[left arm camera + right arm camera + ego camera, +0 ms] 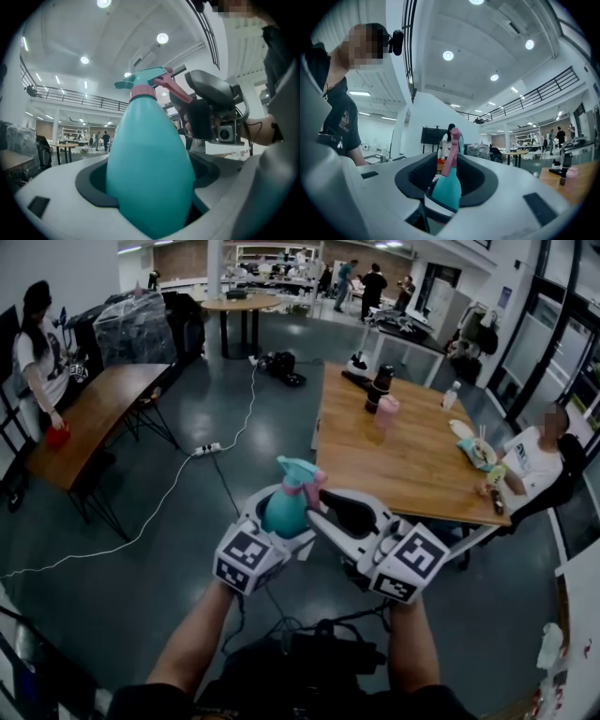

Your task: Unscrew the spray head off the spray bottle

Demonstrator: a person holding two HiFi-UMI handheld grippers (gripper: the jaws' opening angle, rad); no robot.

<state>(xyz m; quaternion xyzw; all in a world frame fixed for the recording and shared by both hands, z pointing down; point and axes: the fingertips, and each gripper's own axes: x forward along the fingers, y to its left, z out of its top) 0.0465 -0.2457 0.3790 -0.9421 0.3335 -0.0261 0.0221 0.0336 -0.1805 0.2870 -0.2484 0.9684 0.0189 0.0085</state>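
Note:
A teal spray bottle [281, 512] is held in the air, body upright, with my left gripper [277, 523] shut on it. In the left gripper view the bottle's body [150, 173] fills the space between the jaws. Above it are the pink collar [142, 92], the teal spray head [146, 77] and the pink trigger [176, 88]. My right gripper [330, 512] reaches in from the right at head height. In the right gripper view the spray head [446, 187] and its trigger [452, 152] stand between the jaws, with gaps on both sides. The right gripper [449, 190] is open.
A wooden table [412, 465] to the right carries a dark bottle [379, 388] and a pink cup [386, 412]; a person [534, 465] sits at its far side. Another wooden table [94, 418] stands left beside a standing person [37, 352]. A power strip [208, 448] and cable lie on the floor.

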